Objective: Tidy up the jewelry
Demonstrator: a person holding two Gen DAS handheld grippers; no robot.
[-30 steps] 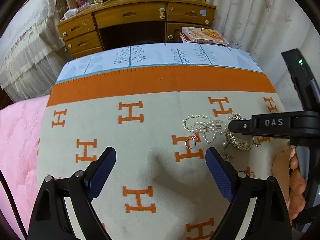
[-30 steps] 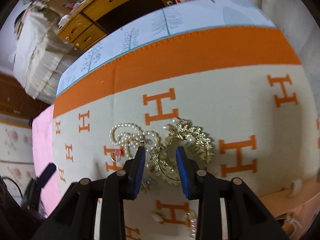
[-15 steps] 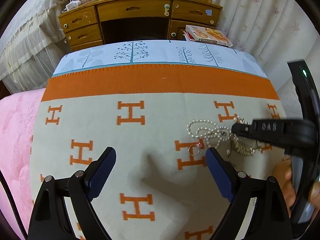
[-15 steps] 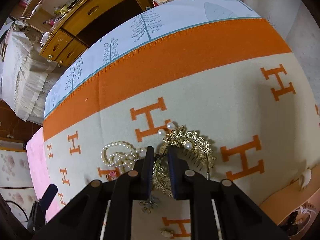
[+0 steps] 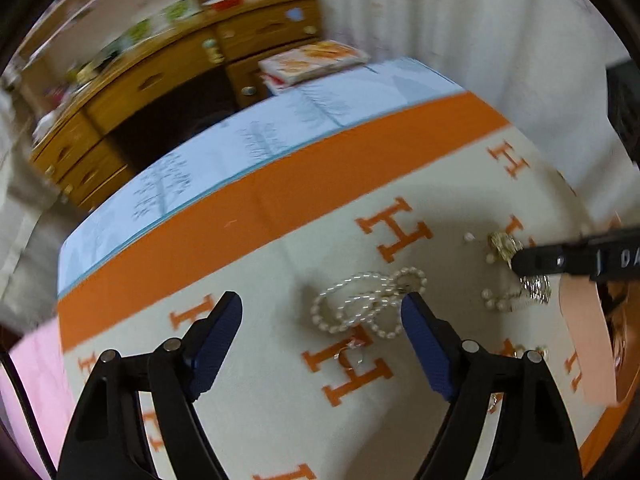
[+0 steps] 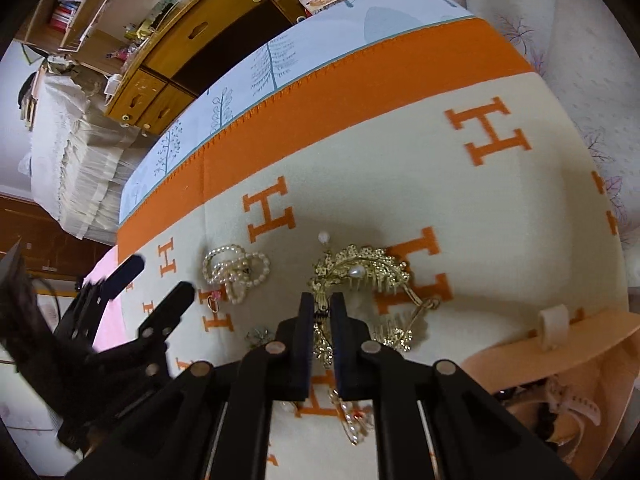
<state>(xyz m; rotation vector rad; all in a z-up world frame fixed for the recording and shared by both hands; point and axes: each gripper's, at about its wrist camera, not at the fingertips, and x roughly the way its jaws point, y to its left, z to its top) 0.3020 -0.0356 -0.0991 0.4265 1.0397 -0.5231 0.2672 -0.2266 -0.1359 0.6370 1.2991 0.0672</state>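
Note:
A gold leaf-shaped hair comb (image 6: 360, 270) with pearls lies on the cream and orange blanket (image 6: 360, 140). My right gripper (image 6: 322, 308) is shut on the comb's left end; it also shows in the left wrist view (image 5: 520, 262). A pearl necklace (image 6: 236, 270) lies in loops to the left, also in the left wrist view (image 5: 360, 304). A small ring with a pink tag (image 5: 352, 354) lies just in front of it. My left gripper (image 5: 320, 320) is open and empty, hovering over the necklace and ring.
A peach jewelry box (image 6: 560, 356) with its lid open stands at the right, partly seen in the left wrist view (image 5: 588, 340). More small pieces (image 6: 352, 420) lie under my right gripper. A wooden desk (image 6: 192, 36) stands beyond the bed.
My right gripper has closed onto the gold comb. My left gripper has swung right, over the pearl necklace and ring, and stayed open.

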